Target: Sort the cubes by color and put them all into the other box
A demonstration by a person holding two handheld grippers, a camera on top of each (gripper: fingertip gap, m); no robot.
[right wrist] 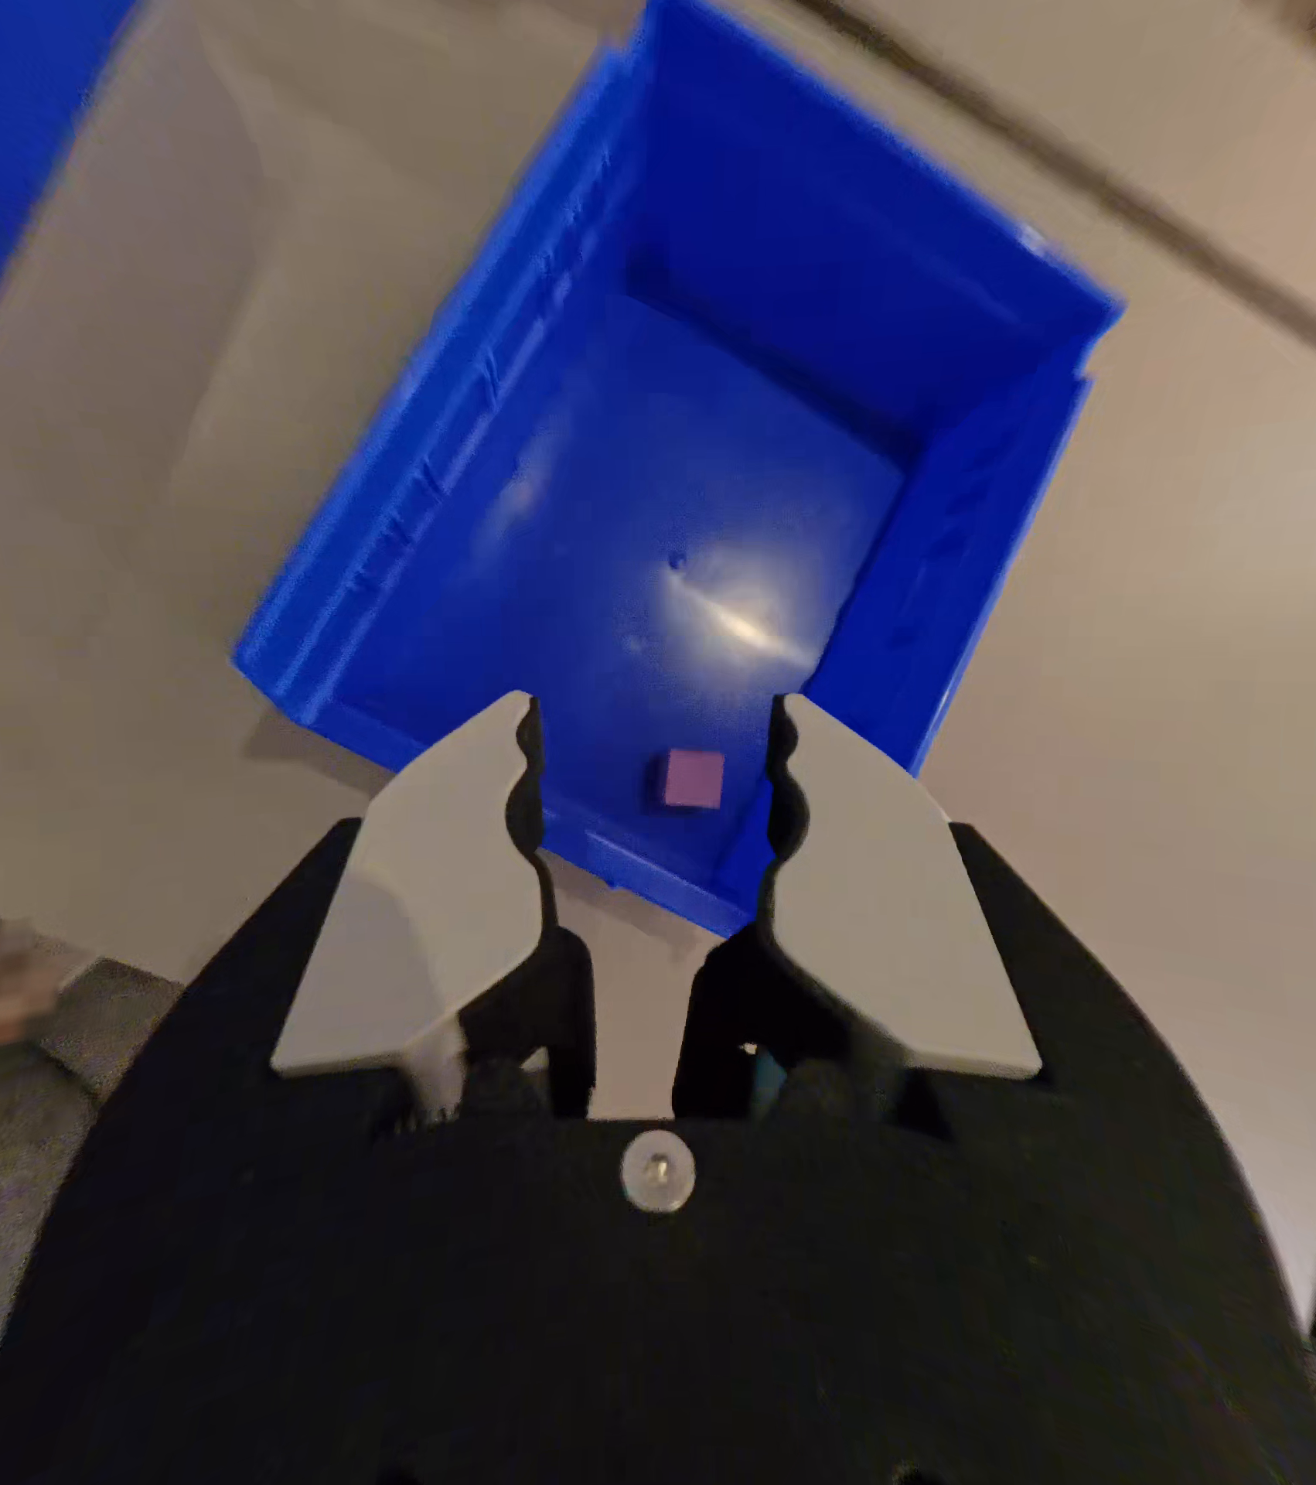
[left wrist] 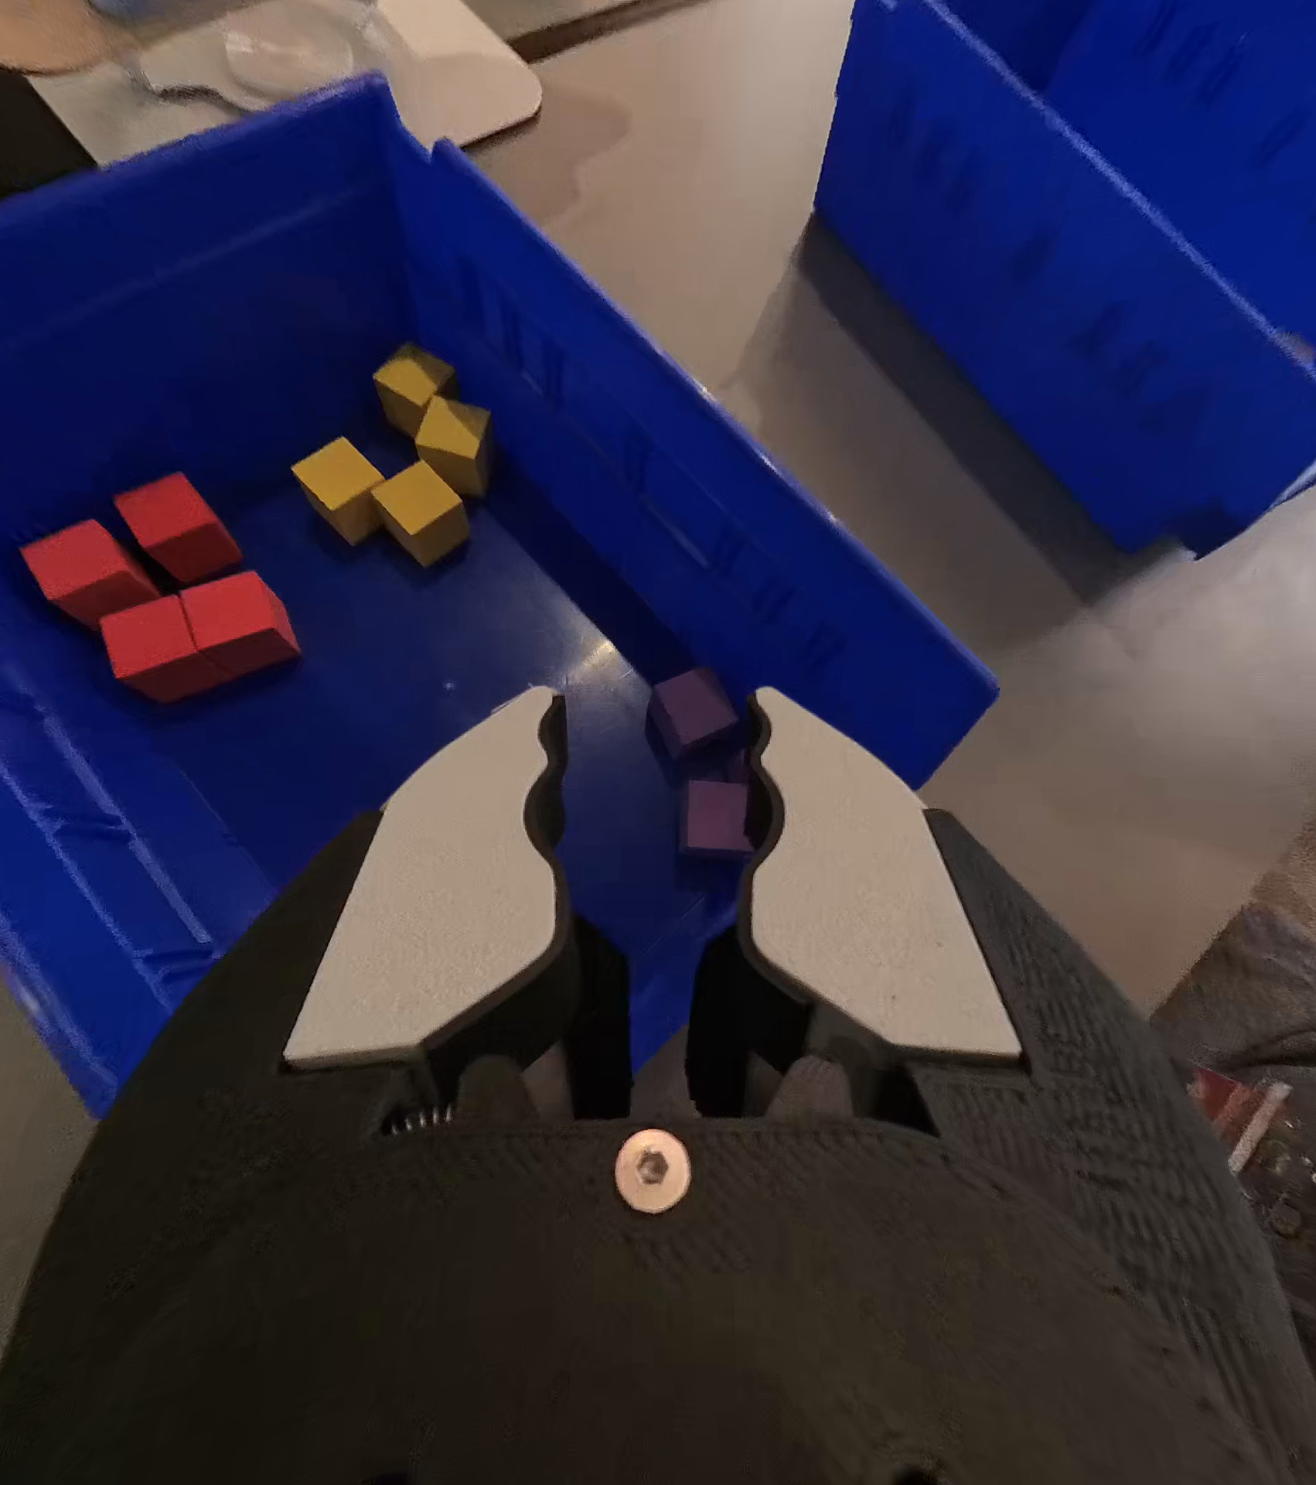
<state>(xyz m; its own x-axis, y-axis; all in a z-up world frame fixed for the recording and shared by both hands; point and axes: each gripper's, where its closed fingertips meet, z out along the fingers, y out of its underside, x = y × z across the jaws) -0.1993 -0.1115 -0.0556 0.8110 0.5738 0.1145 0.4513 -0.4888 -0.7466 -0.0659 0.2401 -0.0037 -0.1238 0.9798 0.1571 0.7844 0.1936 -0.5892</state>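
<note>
My beige tabletop [right wrist: 116, 482] carries smooth blue plastic bins. Only the left view shows the fuller bin [left wrist: 157, 321], with clustered red cubes [left wrist: 157, 595], yellow cubes [left wrist: 406, 466] and purple cubes [left wrist: 691, 715] against its right wall. My left gripper [left wrist: 655, 707] hovers there, jaws wide, empty. My right gripper [right wrist: 655, 707], equally spread and empty, hangs over the second bin [right wrist: 719, 402], whose single purple cube [right wrist: 691, 778] sits near the front rim.

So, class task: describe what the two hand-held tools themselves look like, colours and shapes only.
Both match. The left tool and right tool each have a black, ridged, 3D-printed-looking body, two pale grey fingers with wavy black inner edges, and one silver screw at the centre. No cables or sleeves show.
</note>
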